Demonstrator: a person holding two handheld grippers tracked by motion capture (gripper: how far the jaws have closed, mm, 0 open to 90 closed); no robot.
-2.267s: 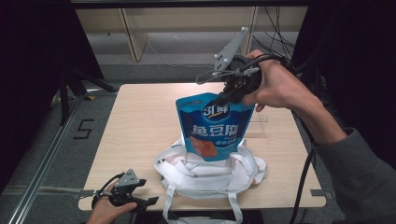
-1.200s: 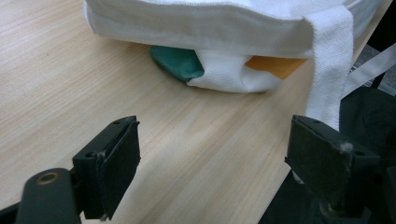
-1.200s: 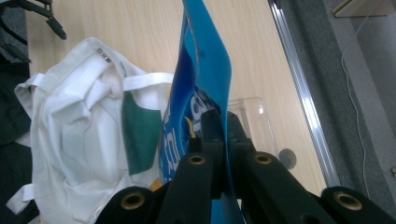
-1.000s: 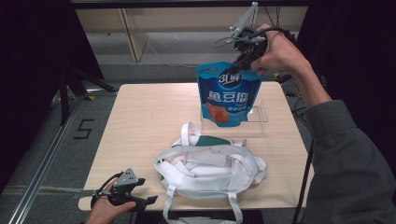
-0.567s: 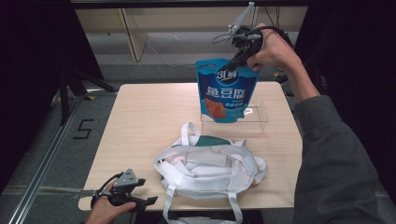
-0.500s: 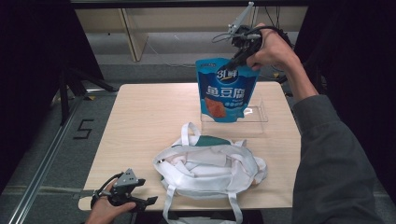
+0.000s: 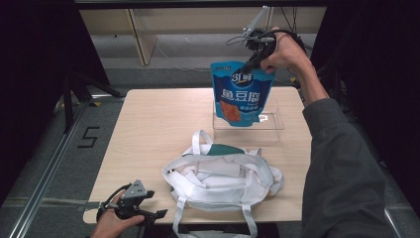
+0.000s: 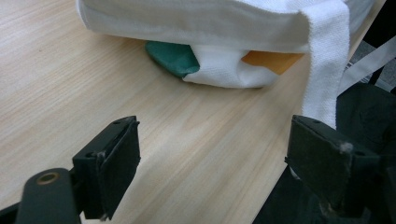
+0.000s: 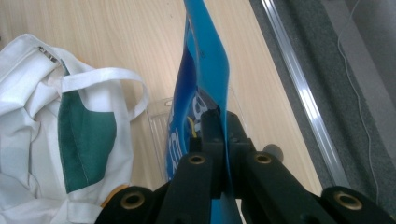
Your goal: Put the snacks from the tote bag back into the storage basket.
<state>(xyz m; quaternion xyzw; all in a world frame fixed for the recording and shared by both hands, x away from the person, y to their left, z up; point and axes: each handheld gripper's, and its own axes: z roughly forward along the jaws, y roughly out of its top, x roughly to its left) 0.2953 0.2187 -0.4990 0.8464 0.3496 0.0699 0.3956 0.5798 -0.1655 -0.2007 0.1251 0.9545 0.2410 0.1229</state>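
- The right hand-held gripper (image 7: 253, 55) pinches the top edge of a blue snack pouch (image 7: 240, 94), hanging over a clear tray (image 7: 273, 124) at the surface's far side
- The left hand-held gripper (image 7: 148, 214) rests wide and empty beside the white tote bag (image 7: 223, 173)
- Risk: the thin edge could slip, dropping the pouch outside the tray

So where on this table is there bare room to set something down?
The widest bare wood lies left of the clear tray and beyond the white bag. A narrower strip lies between the bag and the open left claw. The right side is crowded: tray and blue pouch, held by the right claw, above it.
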